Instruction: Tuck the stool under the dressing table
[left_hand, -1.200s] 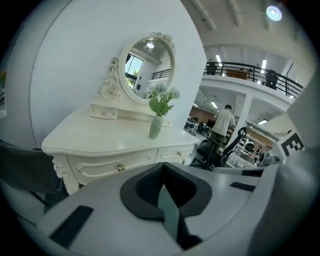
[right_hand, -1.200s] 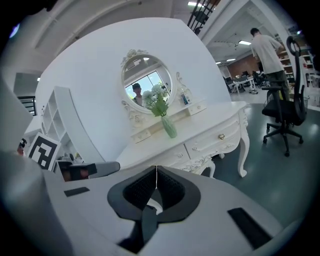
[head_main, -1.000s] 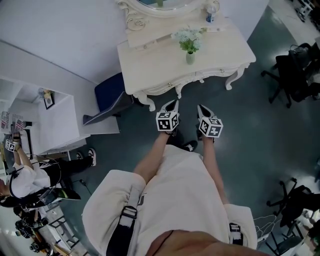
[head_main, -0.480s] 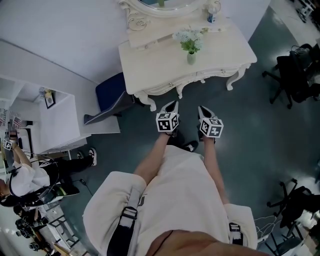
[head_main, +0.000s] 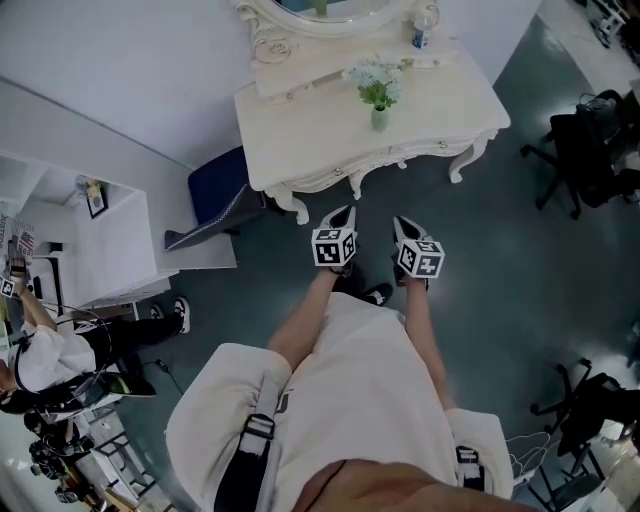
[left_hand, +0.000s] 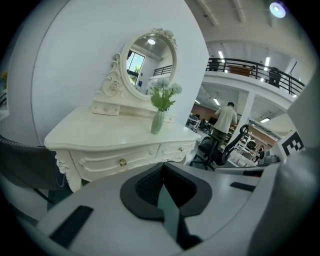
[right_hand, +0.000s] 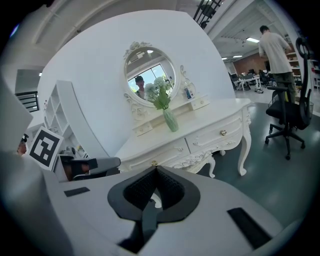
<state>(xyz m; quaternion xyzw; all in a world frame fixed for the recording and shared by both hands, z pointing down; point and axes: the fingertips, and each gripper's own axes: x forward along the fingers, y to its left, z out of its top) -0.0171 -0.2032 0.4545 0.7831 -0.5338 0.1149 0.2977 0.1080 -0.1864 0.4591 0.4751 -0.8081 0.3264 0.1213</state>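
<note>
On dressing table, flower vase

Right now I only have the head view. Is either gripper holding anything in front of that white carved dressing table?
Observer: No. Its own view shows the left gripper with its jaws together and nothing between them.
Operator: And the other one?
Observer: The right gripper is shut and empty too, aimed at the white carved dressing table.
Operator: From above I can't see beneath the top. Is the stool in there?
Observer: The right gripper view shows a white scrolled piece with a short curved leg below the drawers. It looks like the stool, already tucked under, though I can't be certain.
</note>
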